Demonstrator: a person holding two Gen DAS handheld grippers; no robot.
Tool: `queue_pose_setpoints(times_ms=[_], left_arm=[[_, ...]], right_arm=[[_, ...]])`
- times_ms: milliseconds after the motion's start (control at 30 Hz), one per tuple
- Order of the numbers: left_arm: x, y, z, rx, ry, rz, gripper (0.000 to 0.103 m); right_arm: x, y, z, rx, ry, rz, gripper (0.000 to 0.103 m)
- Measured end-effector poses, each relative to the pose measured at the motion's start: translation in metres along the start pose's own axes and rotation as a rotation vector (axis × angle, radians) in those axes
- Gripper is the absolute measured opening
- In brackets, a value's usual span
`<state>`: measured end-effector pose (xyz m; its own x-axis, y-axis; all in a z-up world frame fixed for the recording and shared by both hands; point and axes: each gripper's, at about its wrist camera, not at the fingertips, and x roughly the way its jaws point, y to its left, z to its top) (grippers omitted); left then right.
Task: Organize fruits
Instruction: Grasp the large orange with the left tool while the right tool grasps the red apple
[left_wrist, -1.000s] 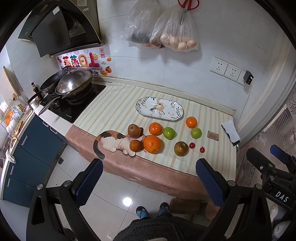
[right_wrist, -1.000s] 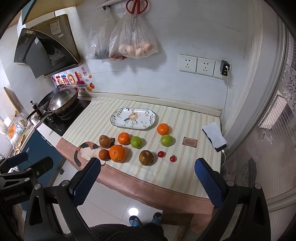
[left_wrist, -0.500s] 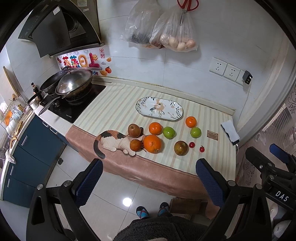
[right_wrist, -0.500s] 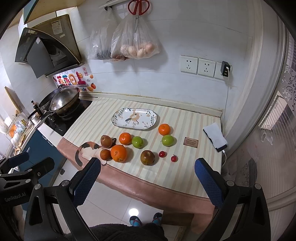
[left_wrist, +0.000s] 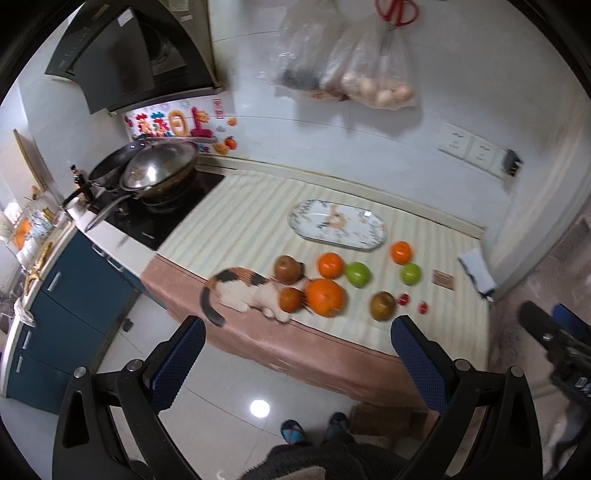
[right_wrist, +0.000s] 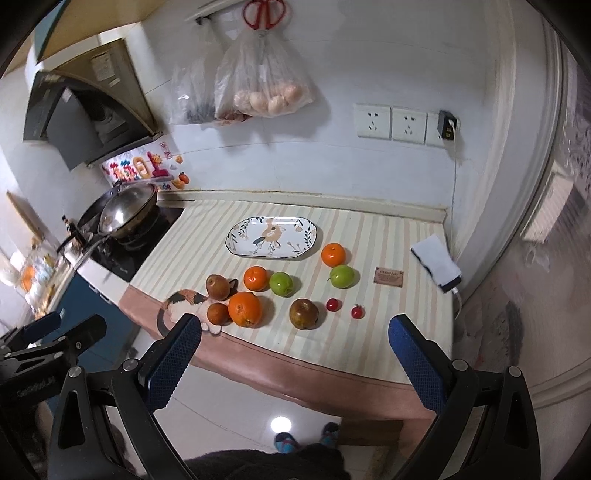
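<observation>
While both grippers hang off the front edge of the counter (right_wrist: 388, 236), nothing is held. Striped cloth covers the counter; all fruit sits on it, none on the plate.

Plate (right_wrist: 272, 237): oval, patterned, bare, toward the wall. Landmark for the rest.

Left gripper (left_wrist: 297, 354): fingers spread wide, empty, well in front of the plate, over the floor. View blurred.
Right gripper (right_wrist: 293, 350): fingers spread wide, empty, also well in front of the plate.

Toy cat (right_wrist: 181, 301): front-left of the plate, at the cloth edge.
Big orange (right_wrist: 245, 309): in front of the plate, beside the cat.
Three brownish fruits (right_wrist: 303, 314): two by the cat, one in front of the plate's right end.
Two smaller oranges (right_wrist: 333, 254): one just right of the plate, one just in front.
Two green apples (right_wrist: 281, 284): in front and front-right.
Two small red fruits (right_wrist: 333, 304): front-right, farthest out.
</observation>
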<state>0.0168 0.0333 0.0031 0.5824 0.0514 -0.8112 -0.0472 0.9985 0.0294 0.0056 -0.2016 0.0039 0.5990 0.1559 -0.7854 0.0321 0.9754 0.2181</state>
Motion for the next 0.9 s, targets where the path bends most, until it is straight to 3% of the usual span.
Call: queue_pose_setpoints(times_ms=[100,233,333,433,567,667,900], left_arm=[[0.03,0.012,0.007,0.003,0.012,0.05,0.103],[0.086,0.026,0.018,0.009,0.089,0.093,0.103],[0.135,0.03,0.025,-0.012,0.196,0.061,0.103],[0.198,0.025,0.031,-0.05,0.365,-0.022,0.102],[0.281,0.006,0.036,-0.109,0.541,-0.088,0.095],[0.318,-0.008,0.033,-0.14,0.622,-0.137,0.092],[0.386,-0.035,0.02,-0.17,0.778,-0.157,0.092]], right_arm=[[0.034,0.0,0.001,0.029,0.025,0.007,0.103],[0.095,-0.001,-0.004,0.053,0.094,0.0,0.103],[0.155,-0.004,-0.005,0.052,0.181,-0.012,0.103],[0.217,-0.013,-0.007,0.052,0.28,-0.015,0.103],[0.293,-0.031,-0.015,0.066,0.403,0.006,0.102],[0.341,-0.041,-0.021,0.069,0.485,0.013,0.101],[0.395,-0.057,-0.025,0.099,0.585,0.04,0.099]])
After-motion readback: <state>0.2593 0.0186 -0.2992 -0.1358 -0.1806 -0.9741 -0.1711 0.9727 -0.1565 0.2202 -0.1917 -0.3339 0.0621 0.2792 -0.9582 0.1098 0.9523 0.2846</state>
